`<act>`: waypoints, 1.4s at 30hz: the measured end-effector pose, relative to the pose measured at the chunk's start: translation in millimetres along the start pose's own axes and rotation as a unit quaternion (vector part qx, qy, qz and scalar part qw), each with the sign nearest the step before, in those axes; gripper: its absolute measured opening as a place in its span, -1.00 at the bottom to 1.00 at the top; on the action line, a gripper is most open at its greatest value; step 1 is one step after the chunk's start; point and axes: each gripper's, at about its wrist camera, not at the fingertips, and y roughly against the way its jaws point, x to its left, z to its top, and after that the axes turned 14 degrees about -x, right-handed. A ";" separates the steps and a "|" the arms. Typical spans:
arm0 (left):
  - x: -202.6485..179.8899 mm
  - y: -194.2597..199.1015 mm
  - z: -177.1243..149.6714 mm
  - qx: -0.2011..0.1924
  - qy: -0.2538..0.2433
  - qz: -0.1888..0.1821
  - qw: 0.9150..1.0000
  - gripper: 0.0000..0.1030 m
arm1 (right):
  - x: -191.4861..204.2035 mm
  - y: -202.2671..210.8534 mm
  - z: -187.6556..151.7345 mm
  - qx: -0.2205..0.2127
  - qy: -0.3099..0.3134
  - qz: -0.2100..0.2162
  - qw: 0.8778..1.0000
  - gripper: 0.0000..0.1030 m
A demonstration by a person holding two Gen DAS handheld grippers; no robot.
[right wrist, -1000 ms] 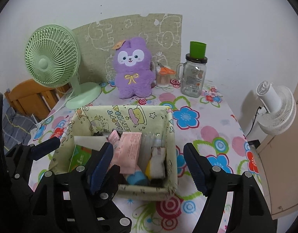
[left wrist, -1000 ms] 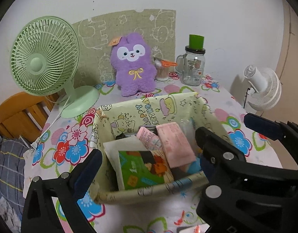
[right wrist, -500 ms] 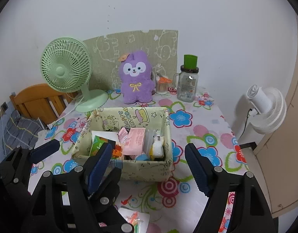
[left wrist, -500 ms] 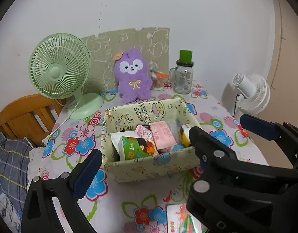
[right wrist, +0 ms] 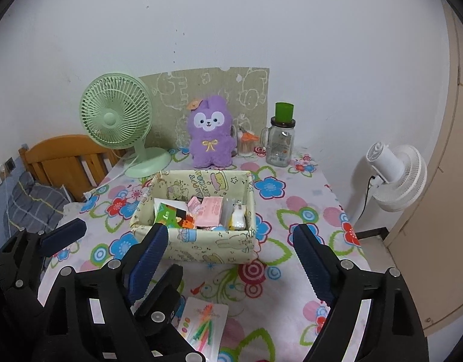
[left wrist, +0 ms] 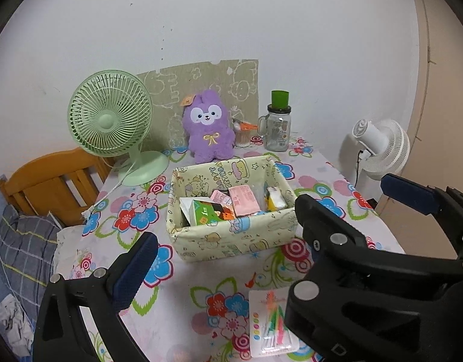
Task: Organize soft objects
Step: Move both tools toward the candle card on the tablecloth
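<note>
A pale yellow cartoon-print fabric box (left wrist: 231, 241) (right wrist: 207, 246) stands mid-table, filled with several packets: a green one (left wrist: 206, 214), a pink one (left wrist: 243, 200) and a yellow-white one (right wrist: 237, 217). A purple plush rabbit (left wrist: 209, 126) (right wrist: 212, 135) sits upright at the back against the wall. My left gripper (left wrist: 264, 229) is open and empty, held in front of the box. My right gripper (right wrist: 228, 259) is open and empty, also in front of the box. A white card with neon sticks (left wrist: 270, 319) (right wrist: 203, 322) lies on the table near me.
A green desk fan (left wrist: 111, 120) stands back left, a glass jar with green lid (left wrist: 278, 123) and a small cup (right wrist: 246, 143) back right. A white fan (right wrist: 394, 175) stands off the table's right edge. A wooden chair (left wrist: 50, 178) and grey cloth are at left.
Both grippers have drawn back and up from the box, which now looks smaller and farther. The card with neon sticks has come into view near me. Both grippers stay open.
</note>
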 end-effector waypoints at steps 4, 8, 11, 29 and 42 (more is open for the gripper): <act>-4.3 13.8 -3.6 -0.006 0.003 -0.003 1.000 1.00 | -1.8 14.8 -3.1 -0.005 0.001 0.000 1.000 0.71; -8.6 27.1 -7.8 -0.012 0.007 -0.004 1.000 1.00 | -3.6 29.3 -6.5 -0.011 0.005 -0.001 1.000 0.77; -12.9 37.8 -11.0 -0.017 0.010 0.001 1.000 1.00 | -5.2 38.3 -9.2 -0.017 0.004 0.000 1.000 0.87; -26.9 56.0 -35.9 -0.011 0.016 0.002 1.000 1.00 | -12.0 60.6 -33.1 -0.018 -0.005 -0.002 1.000 0.94; -33.4 35.2 -65.8 0.004 0.012 0.019 1.000 0.99 | -20.2 39.0 -65.0 0.008 -0.017 0.005 1.000 0.94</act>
